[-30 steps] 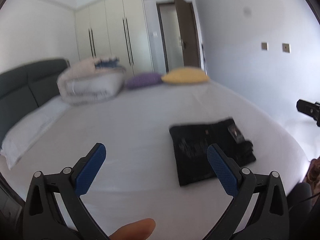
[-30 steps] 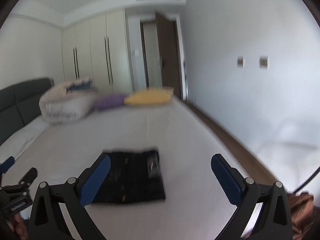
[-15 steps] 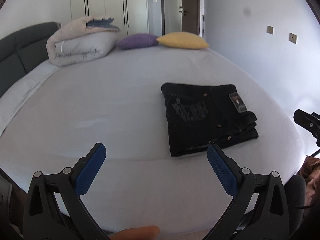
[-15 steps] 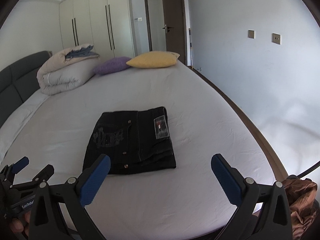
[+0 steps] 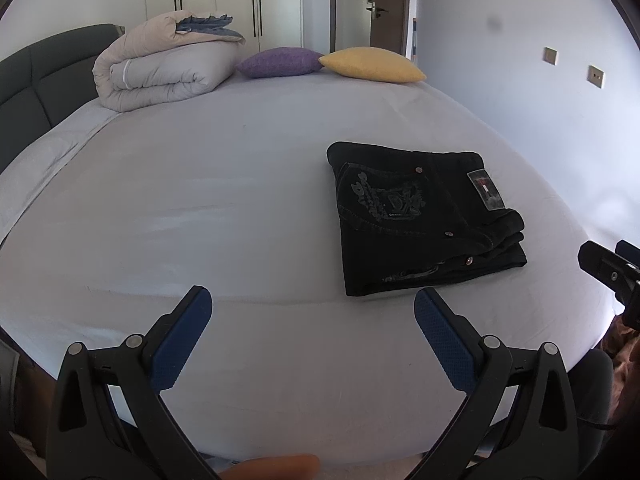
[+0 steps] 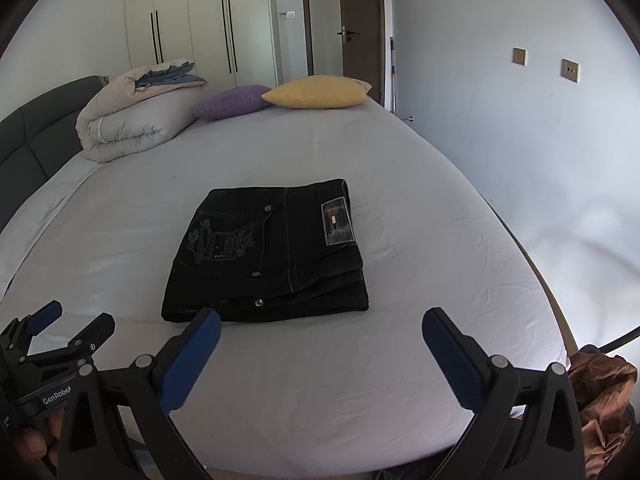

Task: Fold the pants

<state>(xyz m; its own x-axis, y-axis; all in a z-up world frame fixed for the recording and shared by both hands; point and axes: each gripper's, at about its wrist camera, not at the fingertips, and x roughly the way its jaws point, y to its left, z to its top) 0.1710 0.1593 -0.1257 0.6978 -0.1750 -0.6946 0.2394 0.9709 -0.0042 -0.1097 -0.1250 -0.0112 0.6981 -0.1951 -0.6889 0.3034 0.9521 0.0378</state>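
Observation:
Black pants (image 5: 424, 216) lie folded into a compact rectangle on the white bed sheet (image 5: 224, 208), also seen in the right wrist view (image 6: 272, 252). A patch label and embroidered pocket face up. My left gripper (image 5: 312, 320) is open and empty, above the bed's near edge, left of the pants. My right gripper (image 6: 320, 336) is open and empty, just in front of the pants' near edge. The left gripper also shows at the lower left of the right wrist view (image 6: 68, 320).
A rolled duvet (image 6: 136, 120), a purple pillow (image 6: 232, 102) and a yellow pillow (image 6: 320, 92) lie at the far end of the bed. A dark headboard (image 5: 44, 76) is at left. A brown cloth (image 6: 604, 400) lies beside the bed at right.
Both views have tilted down from the wardrobe and wall toward the bed, and the pants now sit nearer the frame centres. Both grippers stayed open.

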